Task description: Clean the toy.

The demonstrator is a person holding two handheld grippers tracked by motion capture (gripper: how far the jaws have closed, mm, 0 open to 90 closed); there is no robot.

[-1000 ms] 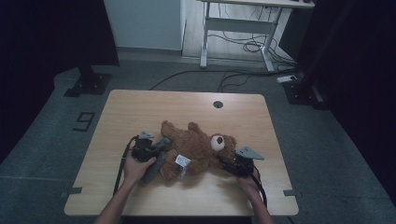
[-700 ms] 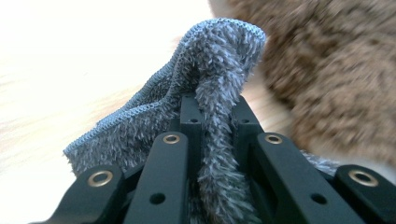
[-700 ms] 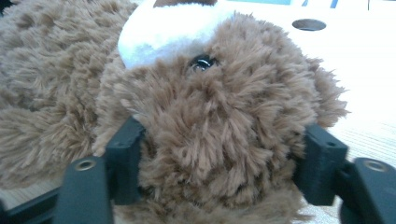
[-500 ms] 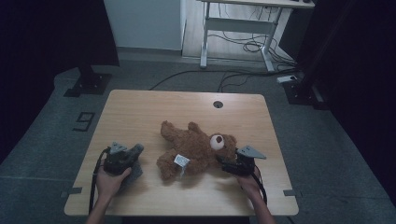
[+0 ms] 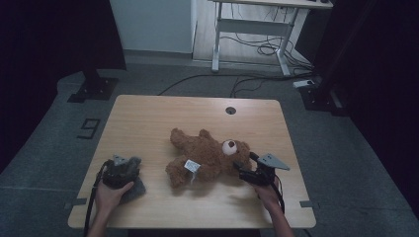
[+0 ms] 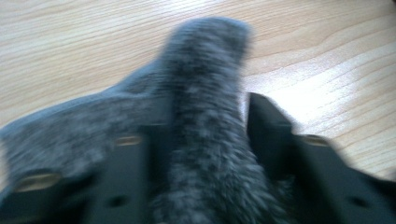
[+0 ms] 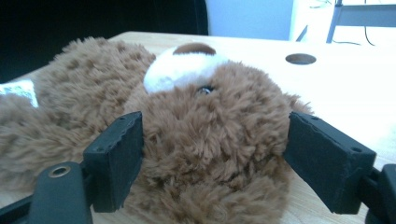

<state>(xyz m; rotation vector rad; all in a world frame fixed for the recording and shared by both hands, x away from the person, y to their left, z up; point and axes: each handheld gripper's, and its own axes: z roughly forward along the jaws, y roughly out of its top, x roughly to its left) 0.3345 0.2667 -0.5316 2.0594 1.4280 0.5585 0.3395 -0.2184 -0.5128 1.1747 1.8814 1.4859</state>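
Brown teddy bear [image 5: 205, 158] lying on its back across the middle of the wooden table [image 5: 148, 118], head with white muzzle toward the right, white tag [image 5: 191, 166] on the belly, legs spread toward the left and the near edge.

Right hand-held gripper [image 5: 245, 170] at the bear's head, near the table's right front part, held by a hand coming in from the bottom edge, grey three-cornered plate on top. In the right gripper view, right hand-held gripper [image 7: 212, 154] with 2 black jaws set wide on either side of the furry head, left pad [image 7: 119, 156] against the fur, right pad [image 7: 327, 158] just beside the fur at the other side; jaws open around the head, not pinching it, whether the right pad touches not clear. Round cable hole [image 7: 300, 59] in the table top beyond the bear.

Left hand-held gripper [image 5: 129, 165] well apart from the bear, near the table's left front edge, over a grey furry cloth [image 5: 134, 183] lying on the wood. In the left gripper view, blurred: left hand-held gripper [image 6: 205, 140] with jaws just opening, a fold of the grey furry cloth [image 6: 201, 93] standing between them, right pad clear of it, so loose, not clamped.
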